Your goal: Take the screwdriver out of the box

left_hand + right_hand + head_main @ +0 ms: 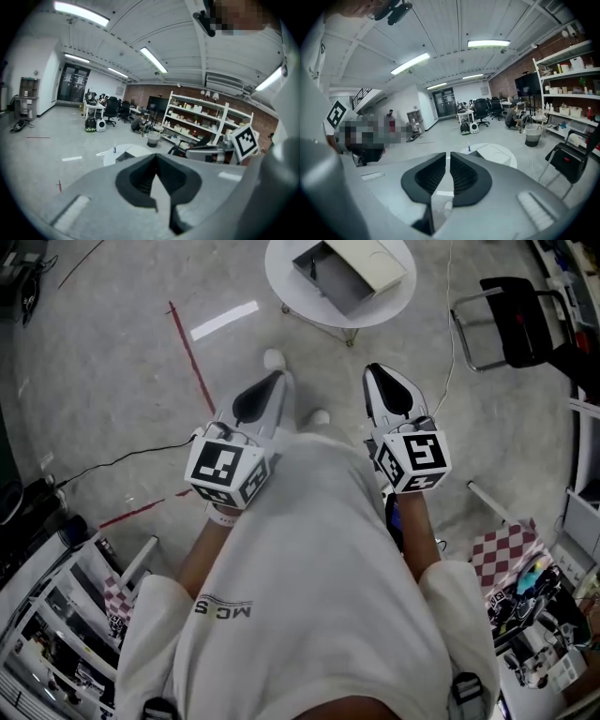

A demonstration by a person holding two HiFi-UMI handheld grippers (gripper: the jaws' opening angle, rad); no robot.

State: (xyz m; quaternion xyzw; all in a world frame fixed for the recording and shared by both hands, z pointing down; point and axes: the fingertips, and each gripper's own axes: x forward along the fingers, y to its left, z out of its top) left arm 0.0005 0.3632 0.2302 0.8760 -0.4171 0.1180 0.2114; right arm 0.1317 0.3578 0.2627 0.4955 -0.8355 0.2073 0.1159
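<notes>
Left gripper (277,379), right gripper (377,371): held level side by side at the waist, jaws closed, empty; box (349,273) at round table (281,277) centre, well apart.

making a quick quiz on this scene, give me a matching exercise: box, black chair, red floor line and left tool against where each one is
Things:
1 box
2 black chair
3 red floor line
4 left tool

Places:
a on the floor, left of the round table
b held in front of the person, short of the table
c on top of the round table
d on the floor, right of the table

Pairs: 1-c; 2-d; 3-a; 4-b
</notes>
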